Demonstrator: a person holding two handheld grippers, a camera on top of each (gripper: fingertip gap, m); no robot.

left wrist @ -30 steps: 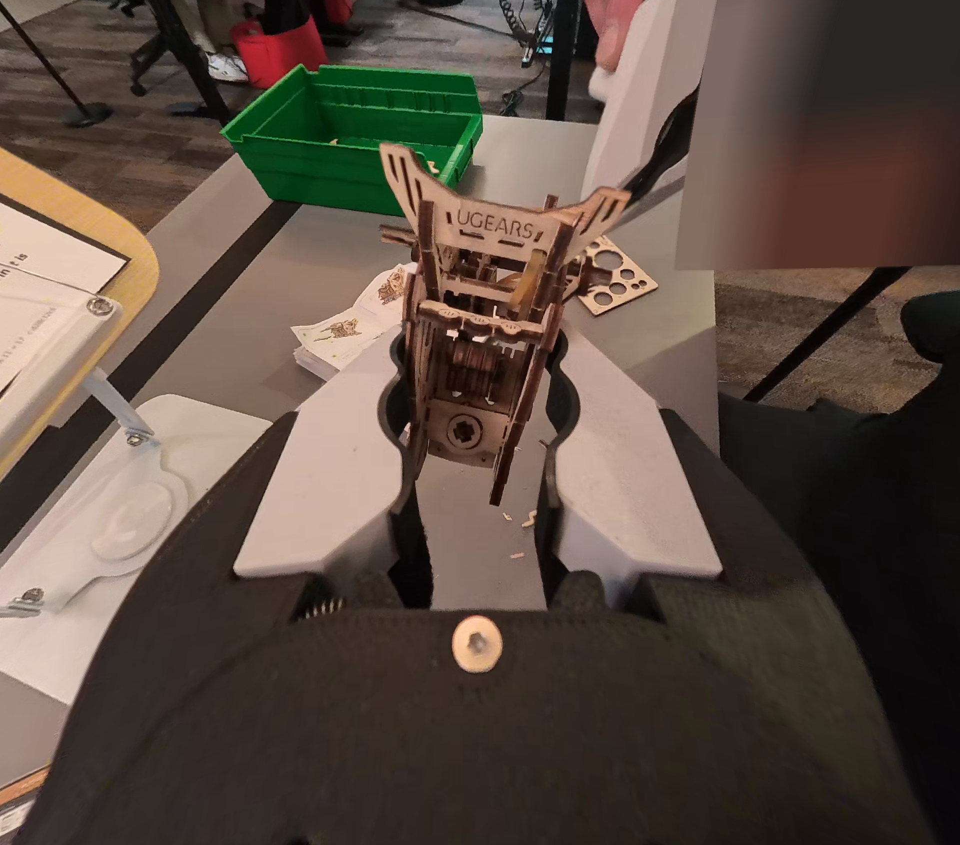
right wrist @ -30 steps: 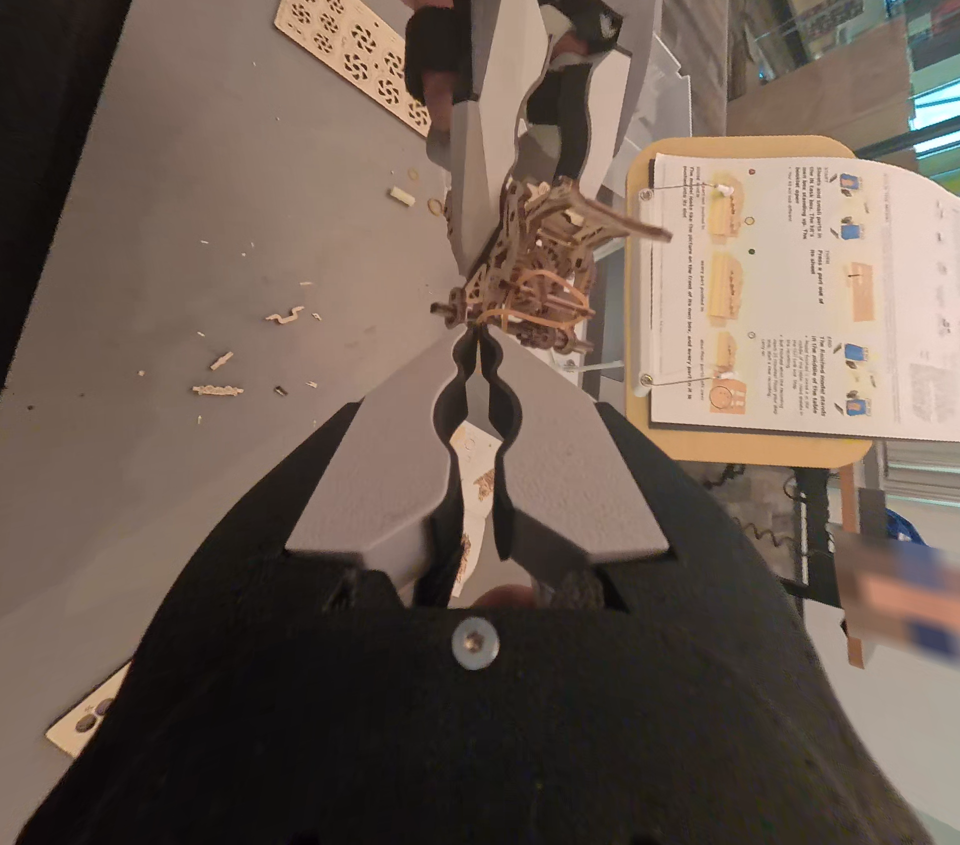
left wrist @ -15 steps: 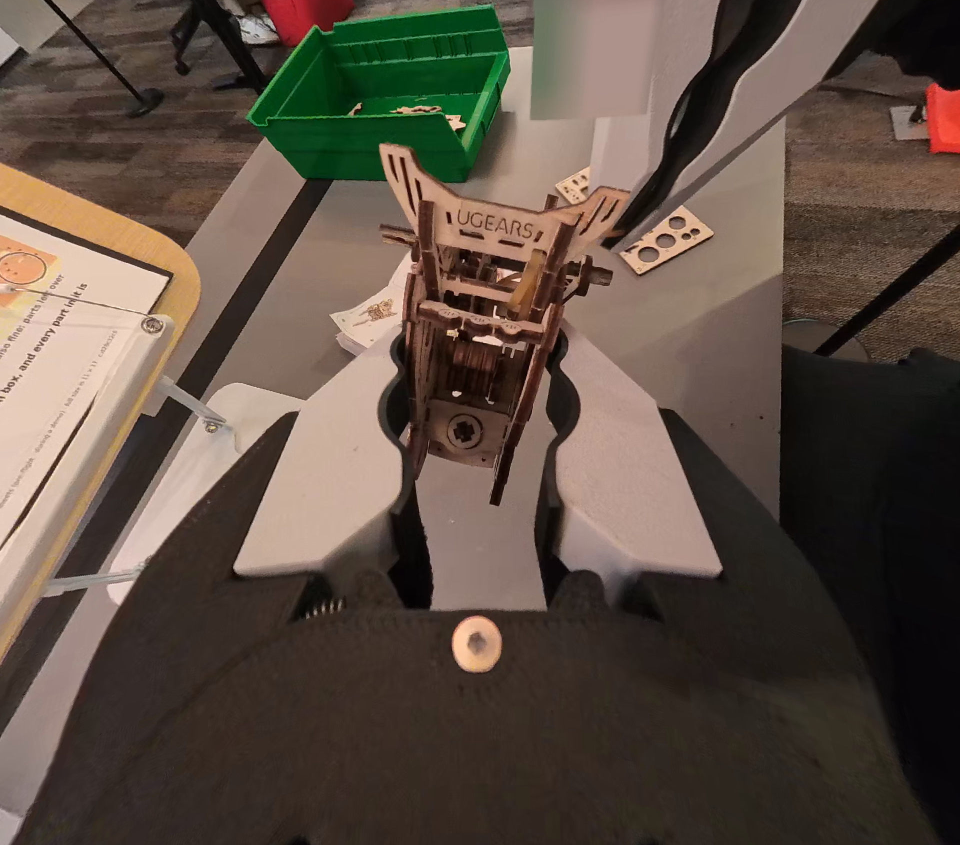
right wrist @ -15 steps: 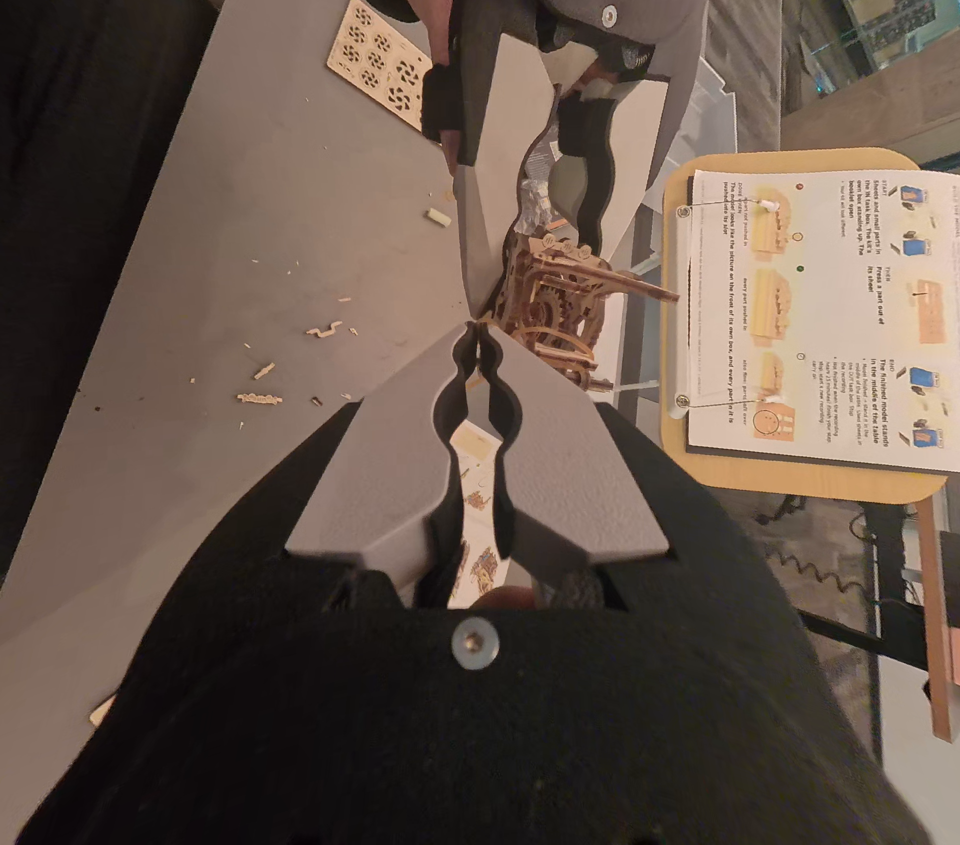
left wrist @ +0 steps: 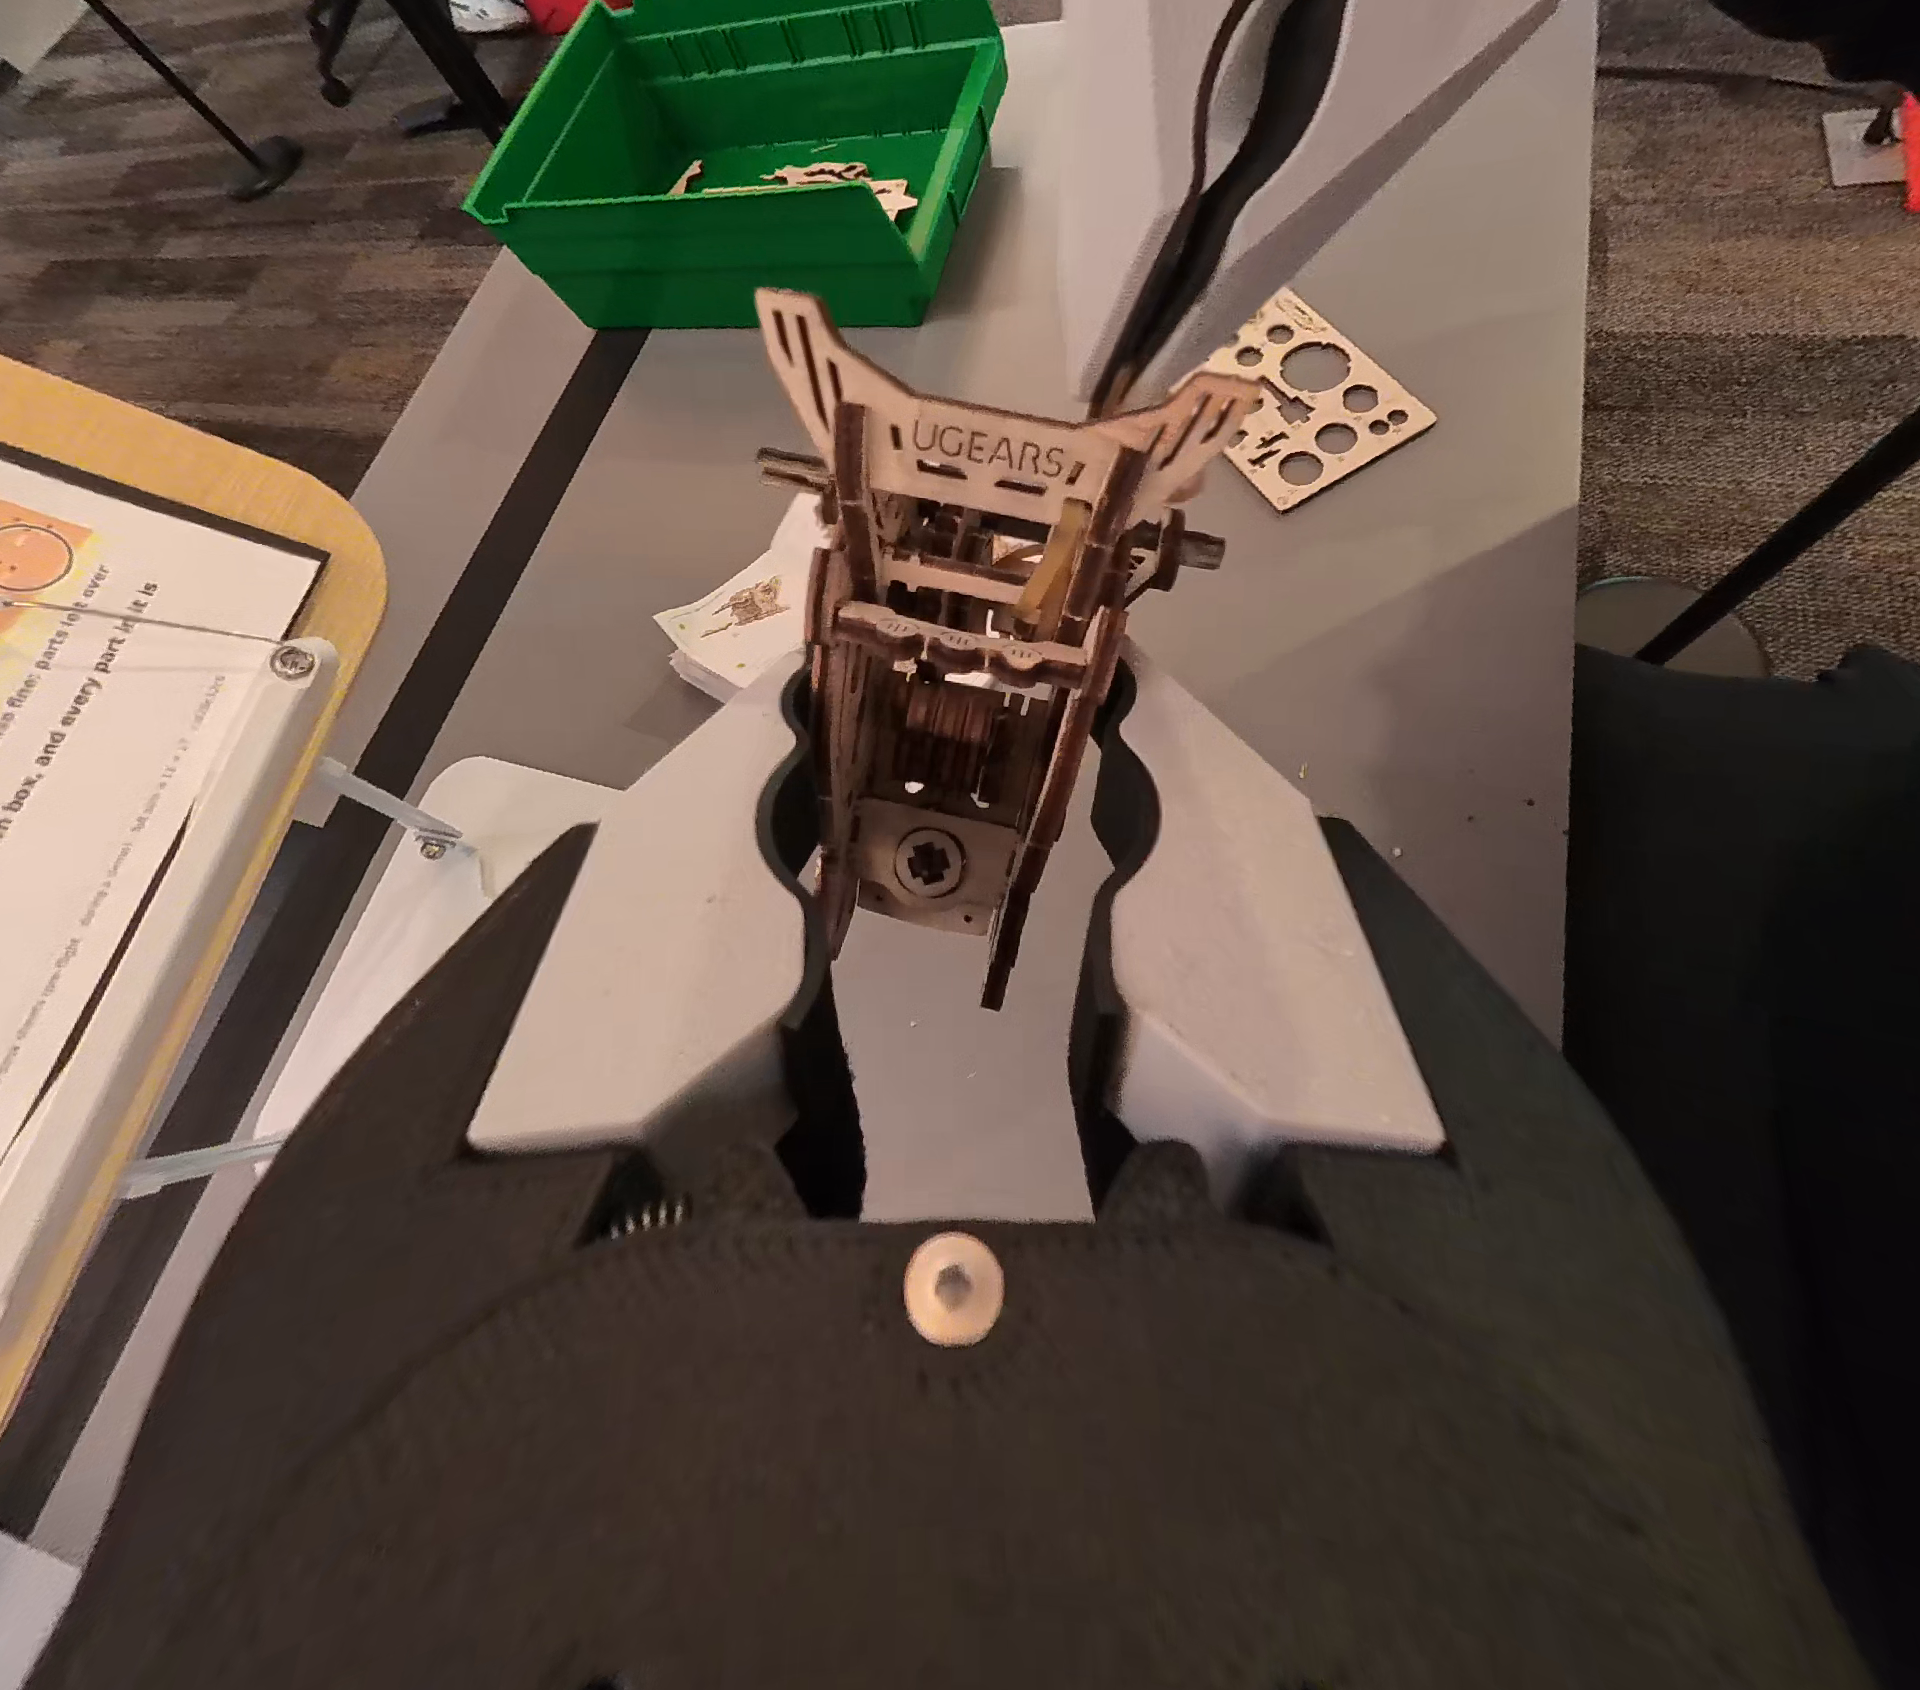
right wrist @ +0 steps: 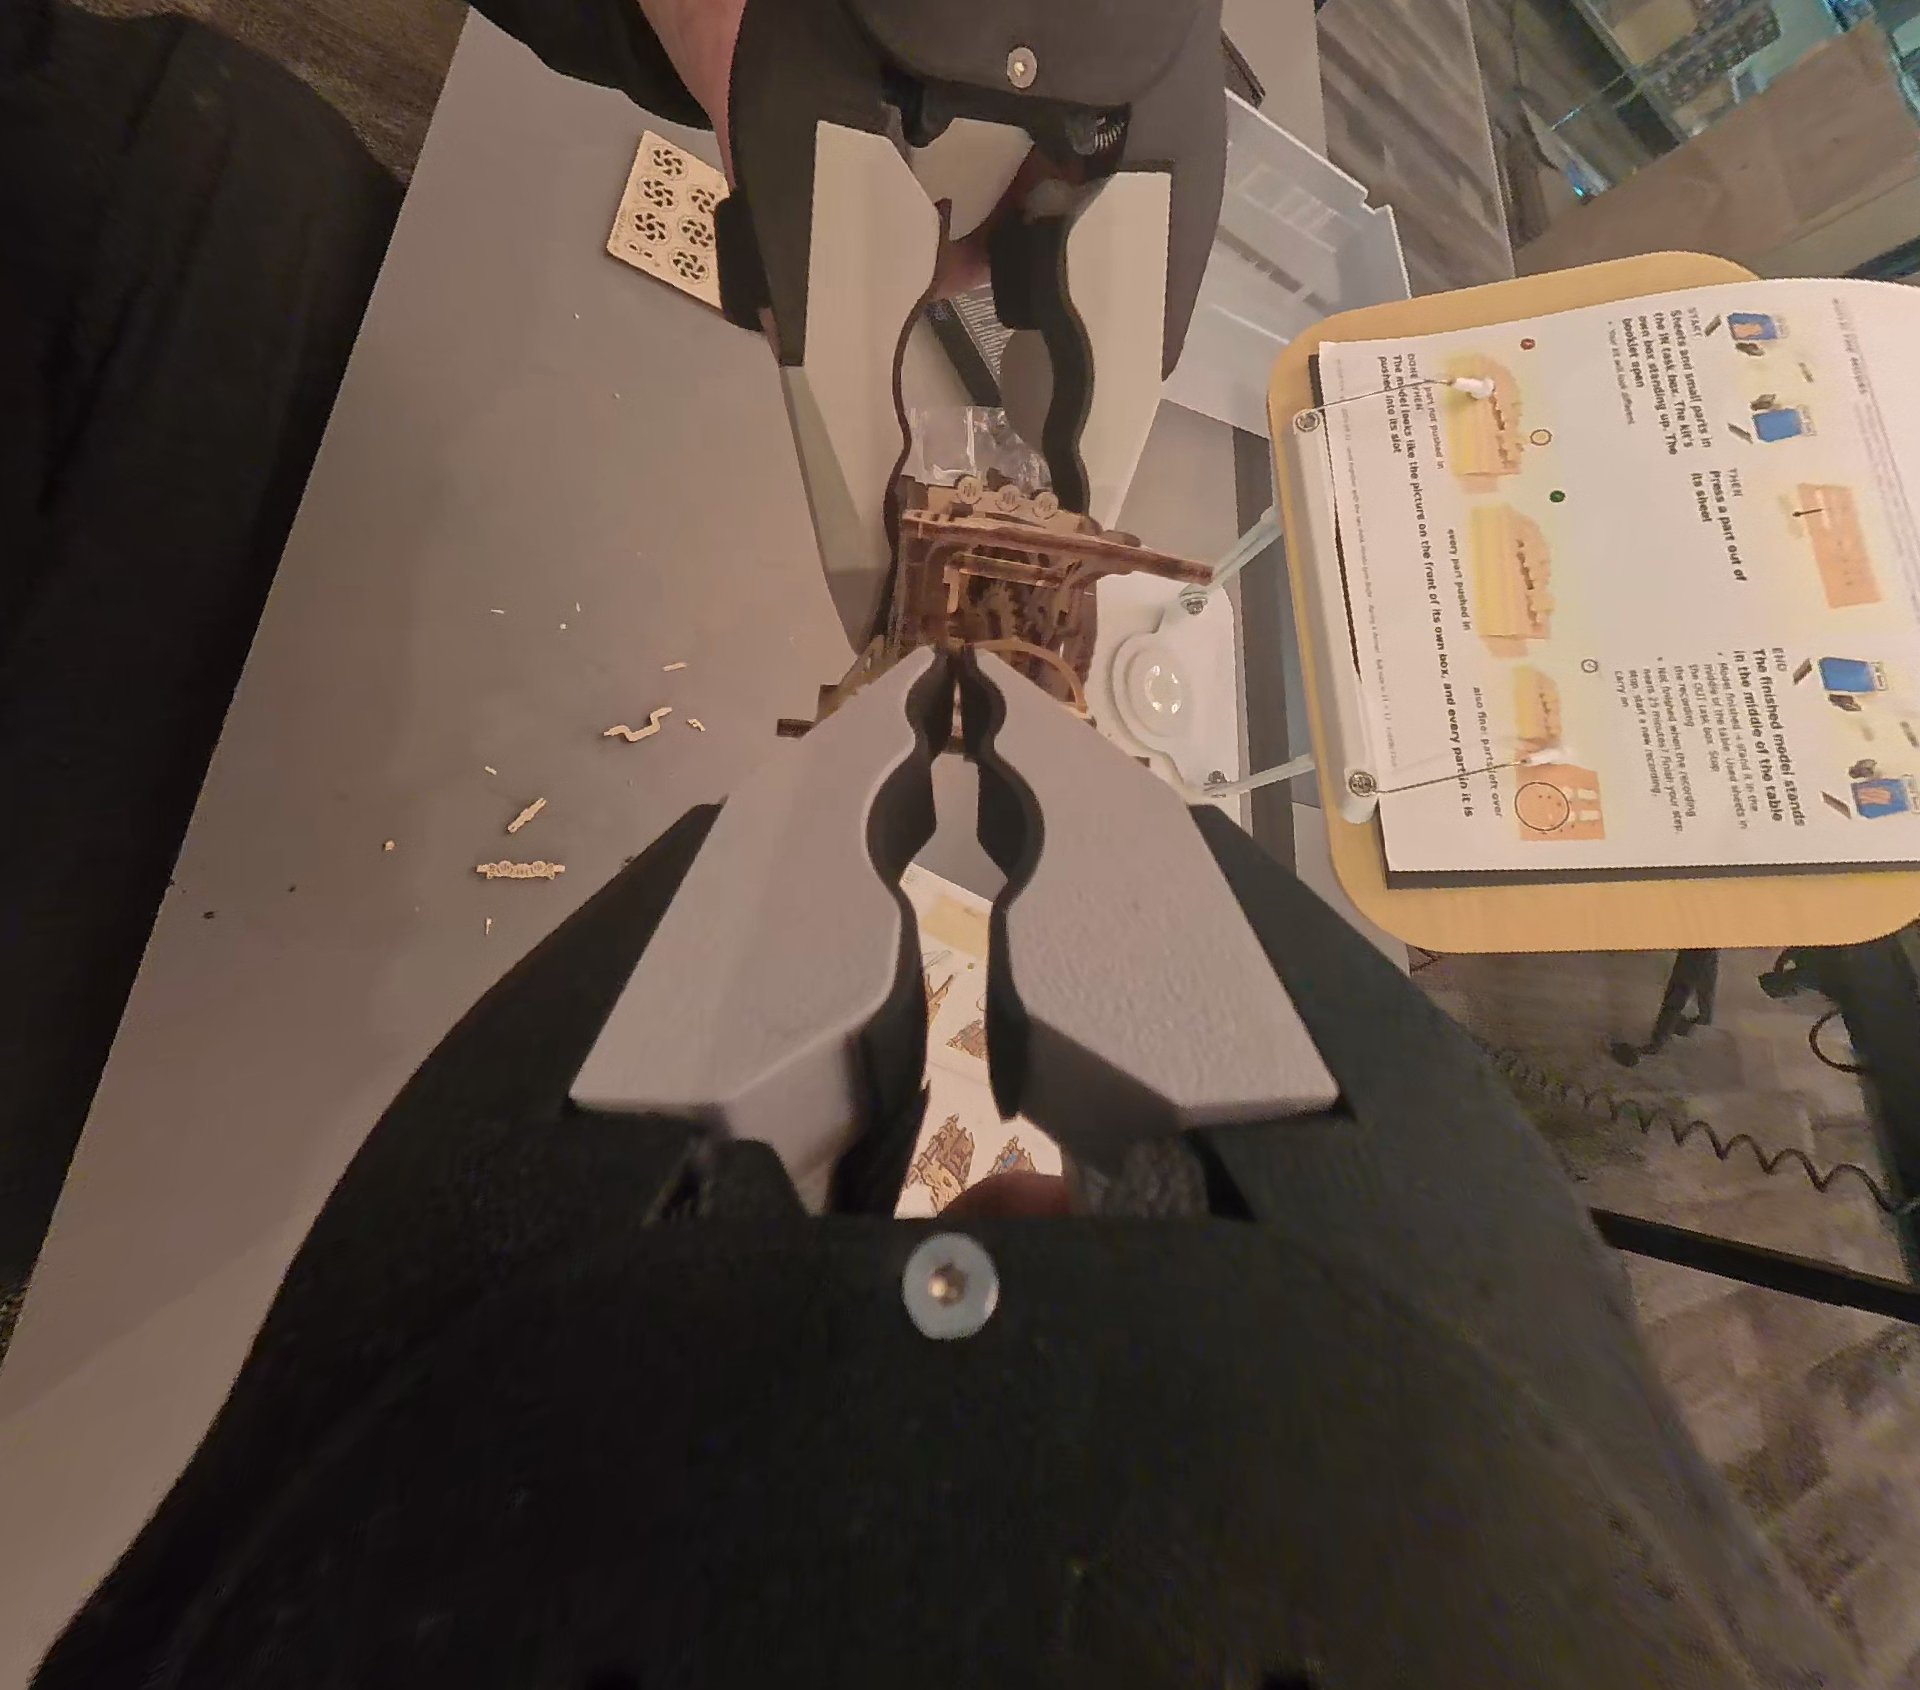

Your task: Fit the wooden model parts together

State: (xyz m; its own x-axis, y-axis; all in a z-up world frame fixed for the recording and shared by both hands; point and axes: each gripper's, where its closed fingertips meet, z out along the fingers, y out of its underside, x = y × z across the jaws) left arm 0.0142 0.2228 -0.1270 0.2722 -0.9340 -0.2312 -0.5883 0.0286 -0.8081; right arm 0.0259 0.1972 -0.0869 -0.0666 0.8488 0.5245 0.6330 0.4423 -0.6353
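Left gripper [left wrist: 951, 767]: grey jaws clamped on the lower body of the brown laser-cut wooden model [left wrist: 961, 653], one jaw on each flank; model held upright, above the grey counter [left wrist: 623, 435], its pale forked top plate uppermost.

Right gripper [right wrist: 951, 684]: jaws drawn nearly together, tips at the model's [right wrist: 997, 591] upper edge; whether they pinch a part there cannot be told. In the left wrist view this gripper [left wrist: 1117, 383] comes down from above, tips meeting the right prong of the top plate.

Counter, outward from the model:
- White printed leaflet [left wrist: 727, 622], just behind the model.
- Pale wooden sheet with round punched holes [left wrist: 1320, 414], toward the far right edge.
- Green open plastic bin [left wrist: 748, 134], at the far edge, with loose wooden pieces [left wrist: 800, 180] inside.
- Pale wooden sheet of pinwheel cut-outs [right wrist: 665, 227], and scattered wood offcuts [right wrist: 634, 726].
- White plastic stand [right wrist: 1158, 684], along the left edge.

Beside the counter: rounded wooden board carrying a printed instruction sheet [right wrist: 1621, 560].
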